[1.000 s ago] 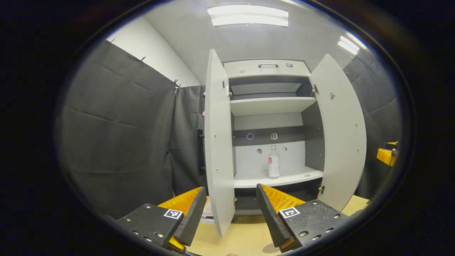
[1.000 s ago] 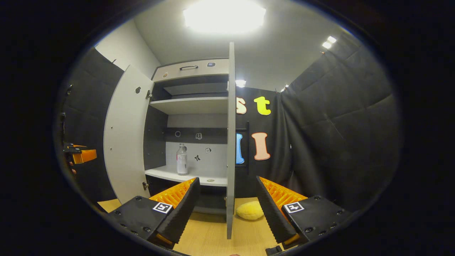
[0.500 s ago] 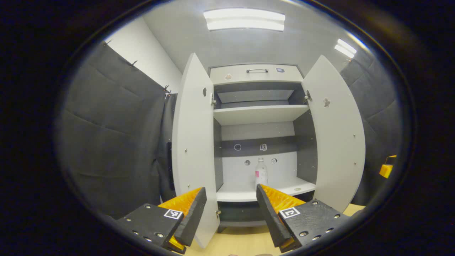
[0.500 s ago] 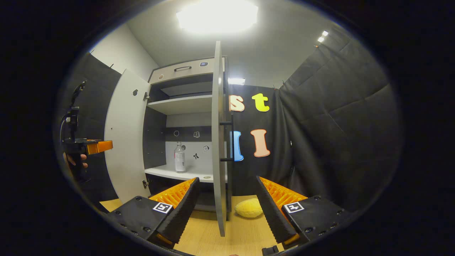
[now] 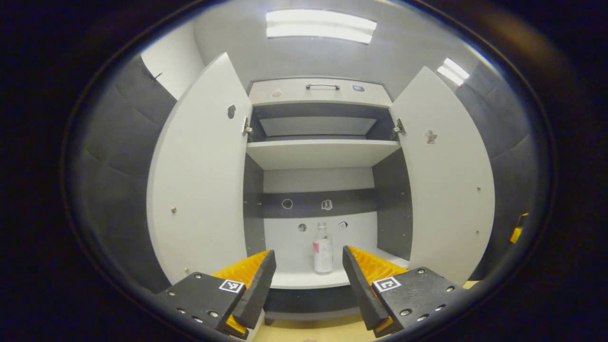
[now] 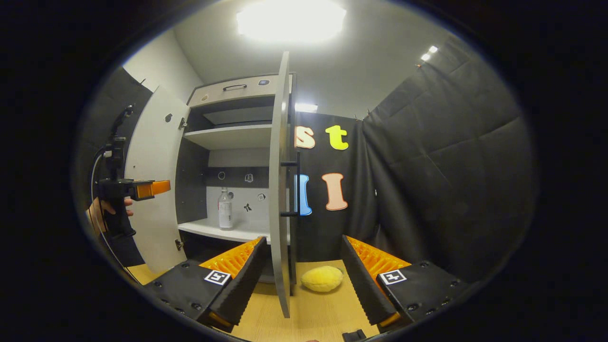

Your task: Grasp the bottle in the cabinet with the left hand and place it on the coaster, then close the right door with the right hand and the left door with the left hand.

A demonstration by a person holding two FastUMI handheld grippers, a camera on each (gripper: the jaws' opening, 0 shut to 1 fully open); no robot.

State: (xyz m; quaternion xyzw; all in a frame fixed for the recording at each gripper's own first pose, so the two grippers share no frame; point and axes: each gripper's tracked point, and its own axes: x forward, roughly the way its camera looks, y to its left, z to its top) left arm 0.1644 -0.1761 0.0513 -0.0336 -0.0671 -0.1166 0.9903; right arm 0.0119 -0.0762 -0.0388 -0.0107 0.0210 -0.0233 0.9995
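Note:
A clear bottle (image 5: 323, 248) with a pink label stands upright on the lower shelf (image 5: 308, 280) of a white cabinet; the right gripper view shows the bottle (image 6: 225, 209) too. Both doors hang open: the left door (image 5: 199, 185) and the right door (image 5: 446, 180). My left gripper (image 5: 308, 280) is open, facing the bottle from a distance, which sits between its fingers in the view. My right gripper (image 6: 301, 280) is open beside the right door's edge (image 6: 280, 190), nothing held. In the right gripper view, a hand holds the left gripper (image 6: 130, 190) at the left.
An upper shelf (image 5: 323, 152) and a top drawer with a handle (image 5: 323, 88) are above. A yellow soft object (image 6: 322, 278) lies on the wooden table (image 6: 313, 313) next to the right door. Black cloth walls stand on both sides.
My left gripper has swung right to face the cabinet's inside, so the bottle now lines up between its fingers. The right gripper view drifted slightly right of the door's edge.

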